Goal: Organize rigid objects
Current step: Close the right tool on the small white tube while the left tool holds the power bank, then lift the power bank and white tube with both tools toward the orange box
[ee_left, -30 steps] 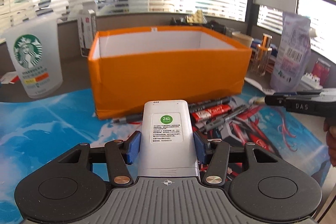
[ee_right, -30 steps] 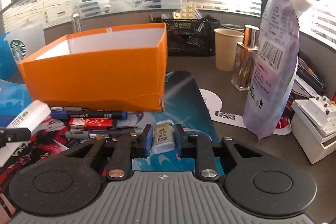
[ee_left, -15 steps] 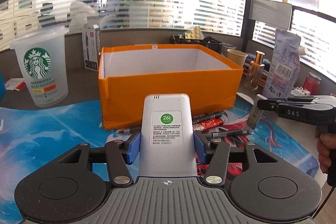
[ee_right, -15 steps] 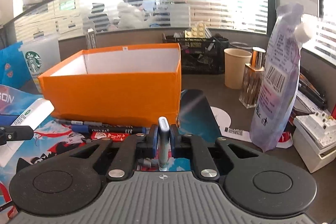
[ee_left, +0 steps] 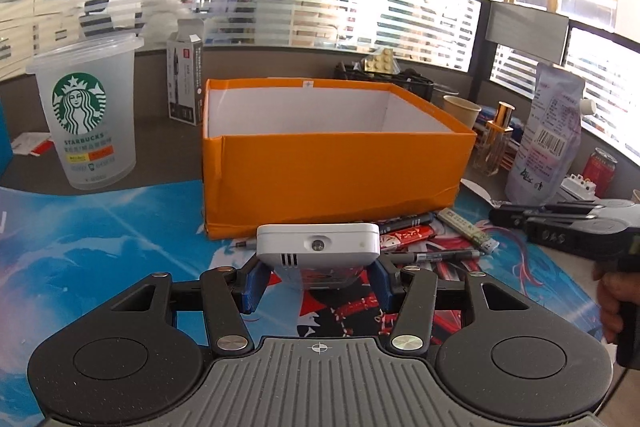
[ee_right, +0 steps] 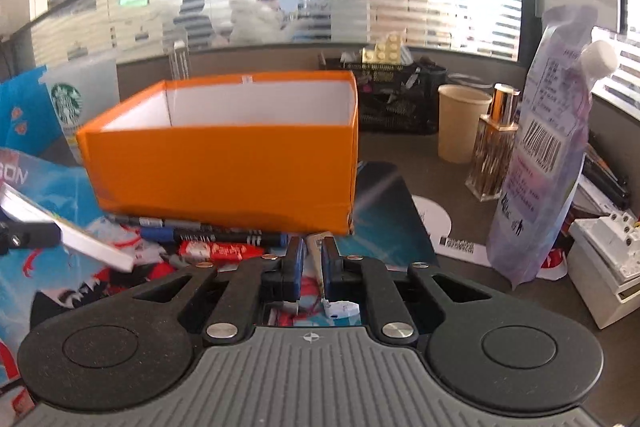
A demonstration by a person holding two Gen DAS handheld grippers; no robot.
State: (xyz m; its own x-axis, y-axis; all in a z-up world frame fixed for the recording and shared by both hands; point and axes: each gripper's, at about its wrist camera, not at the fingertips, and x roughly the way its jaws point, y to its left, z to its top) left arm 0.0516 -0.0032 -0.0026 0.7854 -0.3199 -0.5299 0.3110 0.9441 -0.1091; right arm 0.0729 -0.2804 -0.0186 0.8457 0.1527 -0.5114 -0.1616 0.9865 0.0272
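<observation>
Blue rubber pads of the left gripper [ee_left: 318, 283] clamp the long sides of a white plastic remote [ee_left: 318, 245] at a middling width, low in the middle of the left wrist frame. Its lens end faces the camera, raised off the glossy printed mat [ee_left: 100, 235]. At upper left a frosted plastic cup [ee_left: 86, 123] stands well apart. Behind the remote sits the orange cardboard box [ee_left: 332, 175], square-edged, white inside, with its top open. Pens [ee_left: 404, 219] lie along the foot of its near wall. In the right wrist frame, the right gripper [ee_right: 312, 259] has its jaws drawn narrow on a slim beige stick [ee_right: 316, 247] (a lighter, perhaps), just before the box's right corner. Further right, a soft lilac pouch [ee_right: 548, 155] stands upright.
</observation>
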